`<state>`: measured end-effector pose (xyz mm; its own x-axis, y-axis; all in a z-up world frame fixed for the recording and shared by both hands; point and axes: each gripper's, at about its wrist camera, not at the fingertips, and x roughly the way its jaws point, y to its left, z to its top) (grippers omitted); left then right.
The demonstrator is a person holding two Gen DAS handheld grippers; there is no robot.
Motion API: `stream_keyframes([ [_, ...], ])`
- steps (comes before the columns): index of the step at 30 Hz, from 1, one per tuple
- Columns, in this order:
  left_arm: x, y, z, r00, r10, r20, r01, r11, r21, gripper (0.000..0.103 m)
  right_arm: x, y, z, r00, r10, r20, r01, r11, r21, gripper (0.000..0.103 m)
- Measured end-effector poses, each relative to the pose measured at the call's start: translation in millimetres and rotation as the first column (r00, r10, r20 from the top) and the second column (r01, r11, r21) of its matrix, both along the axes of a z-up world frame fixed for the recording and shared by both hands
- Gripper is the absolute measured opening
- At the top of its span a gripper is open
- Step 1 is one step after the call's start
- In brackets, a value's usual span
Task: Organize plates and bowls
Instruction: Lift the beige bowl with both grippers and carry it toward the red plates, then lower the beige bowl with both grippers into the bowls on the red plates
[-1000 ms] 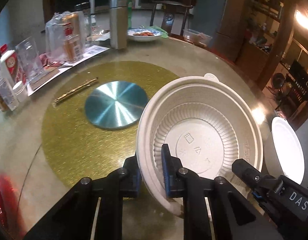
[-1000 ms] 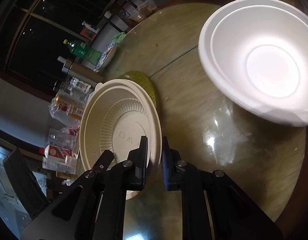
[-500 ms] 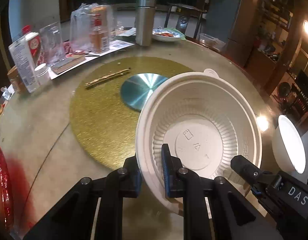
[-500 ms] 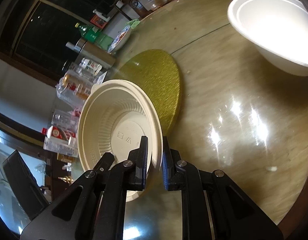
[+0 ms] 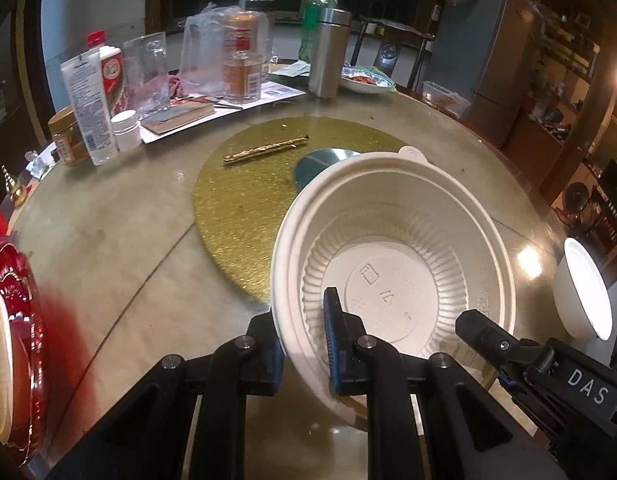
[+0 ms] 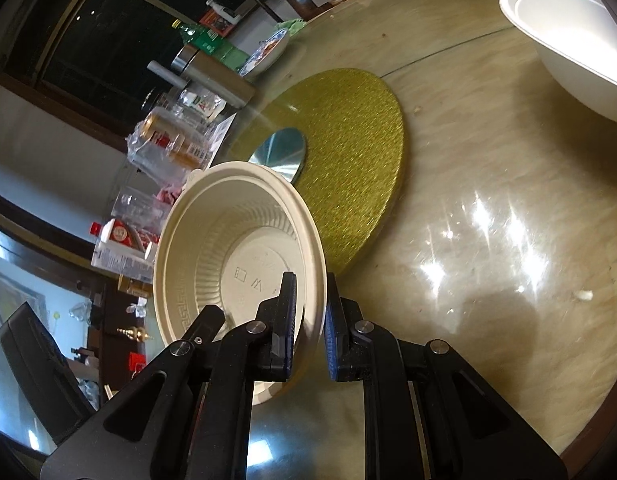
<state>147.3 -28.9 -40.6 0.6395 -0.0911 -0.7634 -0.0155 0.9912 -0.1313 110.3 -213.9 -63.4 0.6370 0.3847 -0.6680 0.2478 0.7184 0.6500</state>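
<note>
A: Cream bowl (image 5: pixel 392 276), where is it?

B: Held off the bench (image 5: pixel 108 232), tilted, between both tools. The left hand-held gripper (image 5: pixel 304 344) is clenched on the bowl's near-left rim, one finger inside the wall, one outside. The right hand-held gripper (image 6: pixel 310 320) is clamped on the rim at the opposite side, same way, wall pinched between the blue pads.

A: Bowl details?

B: Ribbed inner wall, flat base with embossed marks, small tab on the far rim. In the left wrist view it hangs over the near edge of the gold round mat (image 5: pixel 244 200) and hides part of the silver disc (image 5: pixel 316 160) at the mat's middle.

A: Other task items?

B: White bowl (image 6: pixel 564 36), looks like two nested, stands on the bench well apart to the right; in the left view it sits at the right edge, just past the right tool's body.

A: Clutter?

B: Far side of the bench: steel flask (image 5: pixel 328 52), green bottle (image 5: pixel 314 12), bagged liquor bottle (image 5: pixel 238 64), white tube (image 5: pixel 88 108), a plate with food (image 5: pixel 364 80). A gold stick (image 5: pixel 264 148) lies on the mat. Red packaging (image 5: pixel 12 320) at the left edge.
</note>
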Motion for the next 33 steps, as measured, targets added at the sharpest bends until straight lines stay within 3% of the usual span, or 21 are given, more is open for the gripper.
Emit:
stream_keyframes([
  [19,-48,58,25,0.994,0.077,0.08,-0.073,0.996,-0.049,0.016,-21,59,23,0.991,0.12,0.063,-0.12,0.993,-0.009,0.013],
  [33,-86,108,54,0.975,0.153,0.162,-0.14,0.986,-0.085,0.016,-37,109,56,0.962,0.232,0.144,-0.227,0.973,-0.05,0.013],
])
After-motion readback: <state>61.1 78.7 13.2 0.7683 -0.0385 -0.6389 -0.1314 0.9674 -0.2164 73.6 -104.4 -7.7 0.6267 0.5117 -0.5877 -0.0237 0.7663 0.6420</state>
